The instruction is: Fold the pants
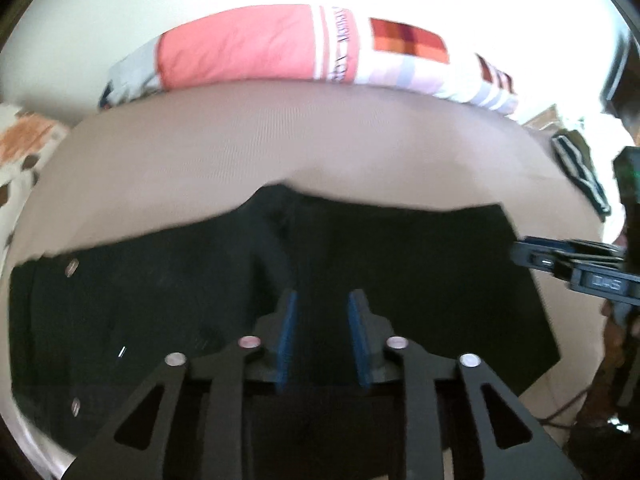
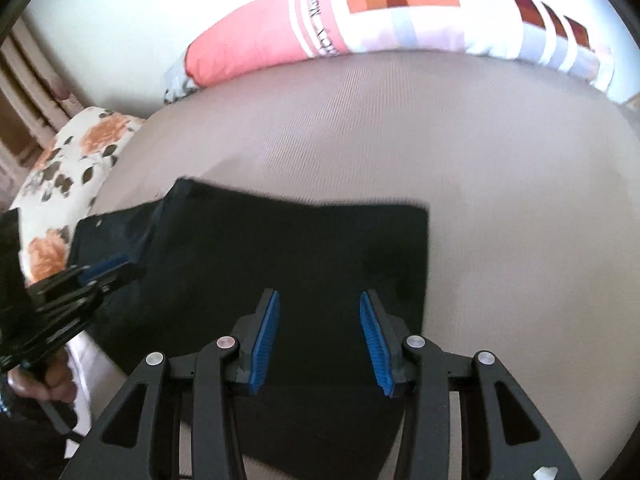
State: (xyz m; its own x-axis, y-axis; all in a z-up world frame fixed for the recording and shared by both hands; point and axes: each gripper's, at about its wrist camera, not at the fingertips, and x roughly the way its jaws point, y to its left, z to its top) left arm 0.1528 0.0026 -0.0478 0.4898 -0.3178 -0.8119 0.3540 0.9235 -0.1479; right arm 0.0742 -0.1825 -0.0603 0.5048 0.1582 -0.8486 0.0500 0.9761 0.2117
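The black pants [image 1: 160, 300] lie flat and folded on the beige bed cover [image 1: 280, 148]; metal studs [image 1: 71, 267] show near their left end. My left gripper [image 1: 323, 300] hovers over the middle of the dark cloth, open, with nothing between its blue pads [image 1: 286, 340]. From the right wrist, the pants [image 2: 300, 240] end in a straight right edge. My right gripper [image 2: 319, 296] hangs above that right part, open and holding nothing. Each gripper appears in the other's view: the right gripper [image 1: 532, 256] at the pants' right edge, the left gripper [image 2: 108, 268] over their left part.
A pink and checked pillow [image 1: 248, 52] lies along the far side of the bed, against a white wall. A floral pillow [image 2: 68, 168] sits at the left end. A dark striped item [image 1: 580, 176] lies at the right. A hand [image 2: 48, 388] grips the left gripper's handle.
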